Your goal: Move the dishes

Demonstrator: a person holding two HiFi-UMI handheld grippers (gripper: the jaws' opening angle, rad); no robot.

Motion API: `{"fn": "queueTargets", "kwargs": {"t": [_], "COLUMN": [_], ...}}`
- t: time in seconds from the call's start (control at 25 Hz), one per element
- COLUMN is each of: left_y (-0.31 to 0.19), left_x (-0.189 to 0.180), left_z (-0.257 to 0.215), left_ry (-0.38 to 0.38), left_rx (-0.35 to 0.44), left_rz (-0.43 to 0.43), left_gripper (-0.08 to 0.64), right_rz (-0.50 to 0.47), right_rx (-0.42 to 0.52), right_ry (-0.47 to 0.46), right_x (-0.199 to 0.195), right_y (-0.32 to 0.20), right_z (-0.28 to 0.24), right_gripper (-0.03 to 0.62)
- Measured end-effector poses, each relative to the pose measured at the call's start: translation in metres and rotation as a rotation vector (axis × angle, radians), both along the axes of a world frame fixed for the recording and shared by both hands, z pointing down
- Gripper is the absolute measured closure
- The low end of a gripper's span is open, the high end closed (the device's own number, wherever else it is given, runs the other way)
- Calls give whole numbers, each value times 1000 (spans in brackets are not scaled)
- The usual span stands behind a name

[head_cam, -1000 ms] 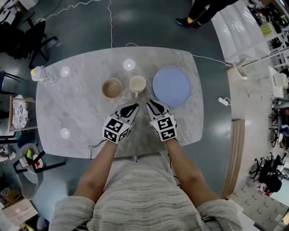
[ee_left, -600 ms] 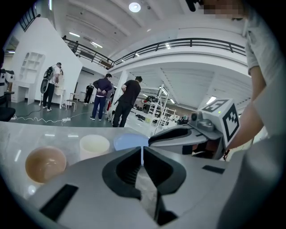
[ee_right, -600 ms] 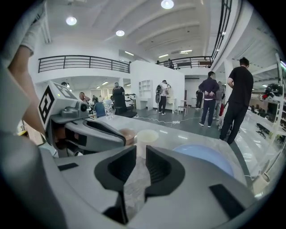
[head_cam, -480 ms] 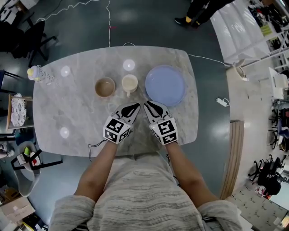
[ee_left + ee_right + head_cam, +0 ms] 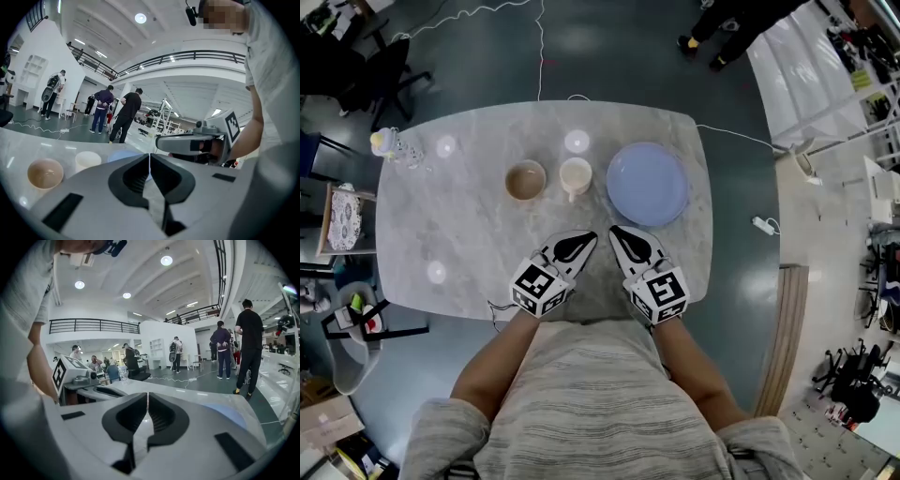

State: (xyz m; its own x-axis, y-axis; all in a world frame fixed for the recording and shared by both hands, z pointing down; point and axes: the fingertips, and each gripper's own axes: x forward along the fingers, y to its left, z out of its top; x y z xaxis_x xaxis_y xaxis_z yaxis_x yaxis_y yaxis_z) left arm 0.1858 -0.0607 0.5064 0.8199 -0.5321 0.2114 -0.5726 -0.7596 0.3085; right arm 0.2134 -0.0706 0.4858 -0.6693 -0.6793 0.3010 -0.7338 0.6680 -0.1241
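Head view: blue plate [image 5: 648, 184], cream cup [image 5: 576, 174] and brown bowl [image 5: 525, 180] sit in a row across the bench [image 5: 469, 234], nearer its far edge than its near one. The plate is rightmost, the cup is just beside it, and the bowl is just left of the cup. All are upright, nothing is stacked, and there are gaps between them. A bottle [image 5: 389, 145] stands at the far left corner, well apart.

Both grippers hover over the near edge, tips aimed at the row but well short of it. Left gripper [image 5: 587, 236]: jaws clenched together on nothing. Right gripper [image 5: 615, 230]: jaws have just been closing, now all but together, also on nothing.

Stage is ambiguous. It fits dishes waiting for pickup, or dishes already set down. Can't settle which.

My read for any grab here:
- Jaws must spread before the approach.
- The plate is flat and low, so pinch its near rim and keep it level.
- The cup and bowl want a wall pinch over the rim.
- They sit close together, so come in straight to avoid clipping the neighbour.
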Motion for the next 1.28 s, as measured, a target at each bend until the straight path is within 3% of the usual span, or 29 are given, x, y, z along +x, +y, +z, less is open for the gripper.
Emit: {"fn": "queueTargets", "kwargs": {"t": [0.36,1.28], "left_y": [20,27], "left_x": [-3,-2], "left_z": [-33,-31], "left_ry": [38,4], "left_rx": [57,64], "left_rz": [46,66], "left_gripper": [538,538], "right_rz": [-64,-78], "right_rx": [28,46], "right_ry": [-76,-32], "right_x": [-16,-17], "right_y": [32,35], "right_z": [-25,-27], "right_gripper": [574,575]}}
